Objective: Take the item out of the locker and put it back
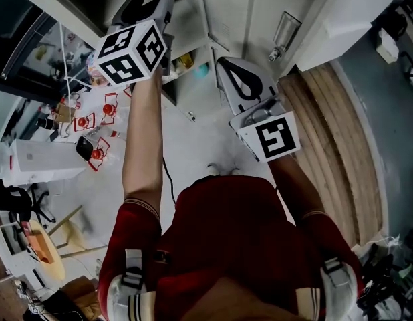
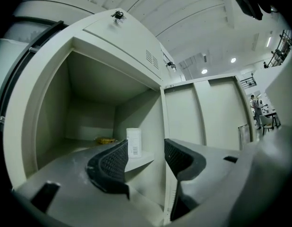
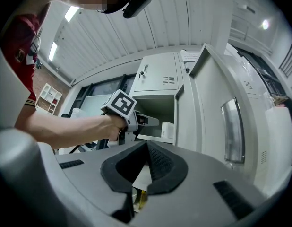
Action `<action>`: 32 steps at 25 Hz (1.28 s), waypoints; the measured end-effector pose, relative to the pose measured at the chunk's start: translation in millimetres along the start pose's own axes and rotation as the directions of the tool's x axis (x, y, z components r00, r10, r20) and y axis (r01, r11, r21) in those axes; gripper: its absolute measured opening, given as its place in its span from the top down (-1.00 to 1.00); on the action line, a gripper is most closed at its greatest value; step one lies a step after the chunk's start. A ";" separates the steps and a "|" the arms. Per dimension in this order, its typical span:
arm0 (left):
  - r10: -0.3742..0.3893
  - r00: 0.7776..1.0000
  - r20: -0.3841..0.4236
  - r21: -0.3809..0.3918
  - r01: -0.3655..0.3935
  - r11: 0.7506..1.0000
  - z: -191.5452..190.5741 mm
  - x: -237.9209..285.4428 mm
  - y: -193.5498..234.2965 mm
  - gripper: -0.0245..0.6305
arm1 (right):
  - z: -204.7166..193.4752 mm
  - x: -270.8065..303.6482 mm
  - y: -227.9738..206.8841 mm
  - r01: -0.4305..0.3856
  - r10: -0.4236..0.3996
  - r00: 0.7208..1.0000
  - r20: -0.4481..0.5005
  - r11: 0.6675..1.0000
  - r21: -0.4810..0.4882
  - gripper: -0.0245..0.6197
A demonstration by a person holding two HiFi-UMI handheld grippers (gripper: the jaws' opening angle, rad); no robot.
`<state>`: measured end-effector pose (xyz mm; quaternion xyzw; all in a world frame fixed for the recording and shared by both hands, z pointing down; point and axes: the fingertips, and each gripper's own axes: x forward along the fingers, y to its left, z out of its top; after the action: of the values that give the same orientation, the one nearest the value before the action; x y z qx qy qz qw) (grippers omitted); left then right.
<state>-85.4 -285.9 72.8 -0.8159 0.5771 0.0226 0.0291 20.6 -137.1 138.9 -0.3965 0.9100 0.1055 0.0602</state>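
Left gripper (image 2: 146, 150) wide, holding nothing | right gripper (image 3: 147, 148) closed | white bottle (image 2: 133, 142) in locker (image 2: 89, 79) | I think taking it out comes next

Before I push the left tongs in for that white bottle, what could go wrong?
The white bottle stands upright near the shelf's front edge, so a bump from one pad could tip it out. It also seems to sit close to the compartment's right wall; the open left tongs look lined up with that wall, and the right-hand pad may strike it first.
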 end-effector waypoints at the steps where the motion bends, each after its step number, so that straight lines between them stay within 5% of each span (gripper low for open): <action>1: 0.002 1.000 -0.004 0.002 -0.002 1.000 1.1 4.2 1.5 0.25 | 0.2 -0.3 -0.4 0.002 -0.002 1.000 0.001 1.000 0.000 0.93; 32: 0.077 0.990 -0.119 0.104 -0.065 0.992 1.1 100.1 28.9 0.16 | -2.7 -0.5 -21.7 0.047 -0.047 0.999 -0.006 0.999 -0.008 0.93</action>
<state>-79.3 -389.6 64.1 -0.7921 0.6069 -0.0554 0.0335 36.8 -151.8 138.5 -0.4183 0.9002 0.1065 0.0580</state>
